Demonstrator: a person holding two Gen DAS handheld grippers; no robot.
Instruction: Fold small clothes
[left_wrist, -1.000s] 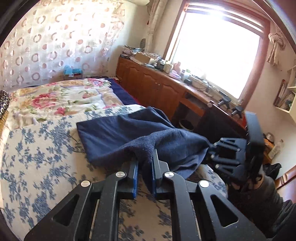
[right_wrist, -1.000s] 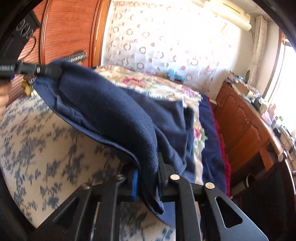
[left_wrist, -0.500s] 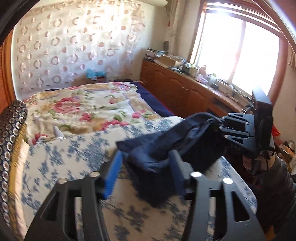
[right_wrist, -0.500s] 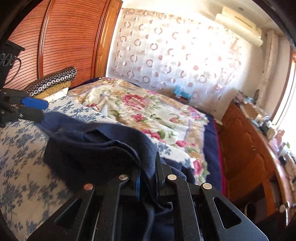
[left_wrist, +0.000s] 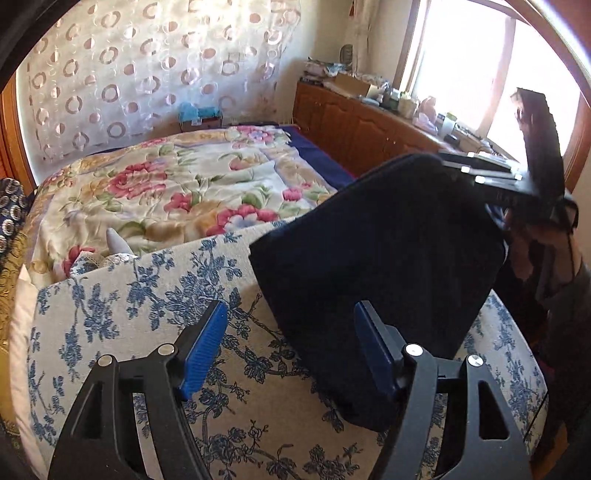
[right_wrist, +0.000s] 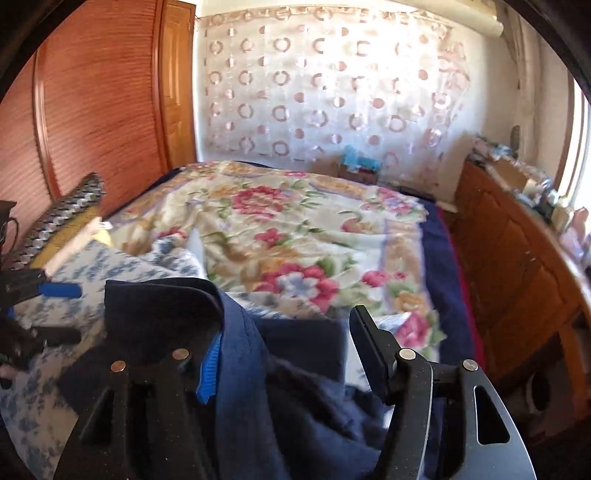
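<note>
1. Now the navy garment (left_wrist: 373, 258) lies in a heap on the blue-flowered sheet (left_wrist: 122, 295) at the near end of the bed (left_wrist: 177, 184), with its right side raised toward the right claw (left_wrist: 480, 173).
2. From the left wrist view, the left claw (left_wrist: 295, 350) stands wide open; its jaws have just been opening. The near edge of the garment sits between the blue pads (left_wrist: 205, 347), close against the right one and well clear of the left one, so nothing is gripped.
3. From the right wrist view, the right claw (right_wrist: 284, 354) is also spread wide, its jaws having just opened. The garment (right_wrist: 258, 387) drapes over its left finger and fills the gap, while the right finger stands free of the cloth. No pinch shows.
4. Both claws point downward at the bed. The left claw (right_wrist: 44, 310) shows at the far left edge of the right wrist view, beside the garment's left side.
5. A hand (left_wrist: 546, 258) and dark sleeve hold the right claw at the right edge of the left wrist view.
6. Farther off lies a rose-patterned quilt (right_wrist: 295, 229).
</note>
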